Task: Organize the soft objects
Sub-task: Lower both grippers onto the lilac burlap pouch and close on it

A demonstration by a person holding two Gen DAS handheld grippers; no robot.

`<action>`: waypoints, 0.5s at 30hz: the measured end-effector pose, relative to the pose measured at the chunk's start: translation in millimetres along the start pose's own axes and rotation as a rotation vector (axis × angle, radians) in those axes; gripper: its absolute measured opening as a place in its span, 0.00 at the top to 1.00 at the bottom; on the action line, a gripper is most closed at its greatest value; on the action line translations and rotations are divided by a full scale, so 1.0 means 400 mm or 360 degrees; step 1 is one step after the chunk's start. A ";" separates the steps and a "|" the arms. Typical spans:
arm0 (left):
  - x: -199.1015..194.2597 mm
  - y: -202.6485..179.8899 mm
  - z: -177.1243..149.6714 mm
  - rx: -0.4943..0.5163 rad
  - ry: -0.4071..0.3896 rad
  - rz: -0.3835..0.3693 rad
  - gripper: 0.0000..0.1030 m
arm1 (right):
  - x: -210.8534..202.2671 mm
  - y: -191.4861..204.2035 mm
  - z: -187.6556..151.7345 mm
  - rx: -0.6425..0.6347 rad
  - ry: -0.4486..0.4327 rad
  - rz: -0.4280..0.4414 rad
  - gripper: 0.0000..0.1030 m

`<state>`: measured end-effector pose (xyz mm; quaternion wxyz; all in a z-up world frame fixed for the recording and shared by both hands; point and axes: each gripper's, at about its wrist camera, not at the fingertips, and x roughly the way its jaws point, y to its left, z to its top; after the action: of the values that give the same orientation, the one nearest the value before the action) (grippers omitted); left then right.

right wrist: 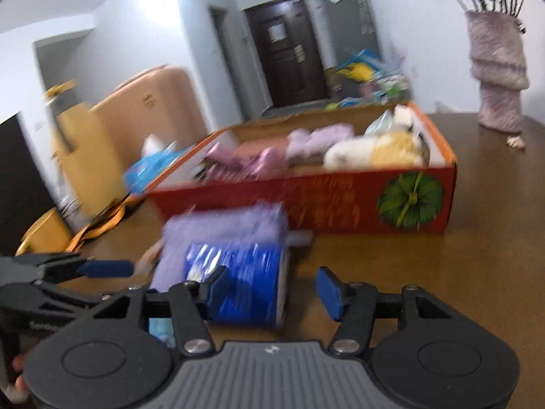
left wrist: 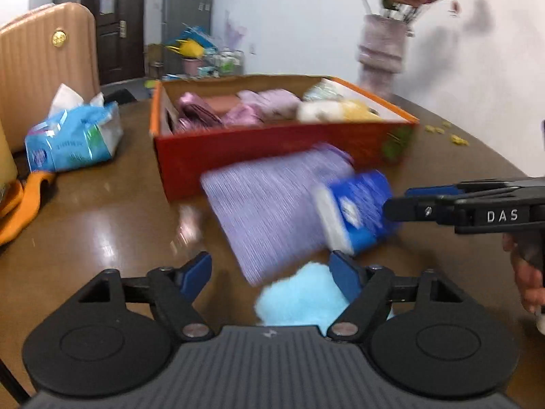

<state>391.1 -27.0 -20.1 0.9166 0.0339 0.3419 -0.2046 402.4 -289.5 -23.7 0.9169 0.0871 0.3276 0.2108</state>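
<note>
While both tools hang spread and empty, left gripper (left wrist: 270, 272) over the fluffy blue cloth (left wrist: 299, 298), right gripper (right wrist: 272, 288) nears the blue tissue pack (right wrist: 238, 283) on the purple towel (left wrist: 265, 201), next pinch then red box (left wrist: 272, 150).

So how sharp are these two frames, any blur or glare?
Left wrist: purple striped cloth and blue tissue pack motion-smeared, glare on the glossy brown table. Right wrist: red cardboard box and background smeared; the right gripper itself sharp.
</note>
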 end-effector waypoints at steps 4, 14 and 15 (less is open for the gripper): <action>-0.056 0.000 -0.008 -0.0004 -0.0072 -0.0034 0.21 | -0.050 0.015 -0.021 -0.0029 -0.0025 0.0129 0.45; 0.075 0.086 0.110 -0.0368 -0.0060 -0.0019 0.45 | 0.099 -0.065 0.126 0.0156 -0.0141 0.0110 0.47; 0.091 0.085 0.109 -0.0375 -0.0026 -0.0020 0.48 | 0.116 -0.062 0.125 0.0164 -0.0126 0.0137 0.47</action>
<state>456.2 -17.5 -12.7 0.9156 -0.0779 0.3564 -0.1688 474.8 -292.3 -18.8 0.9134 0.1566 0.2976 0.2293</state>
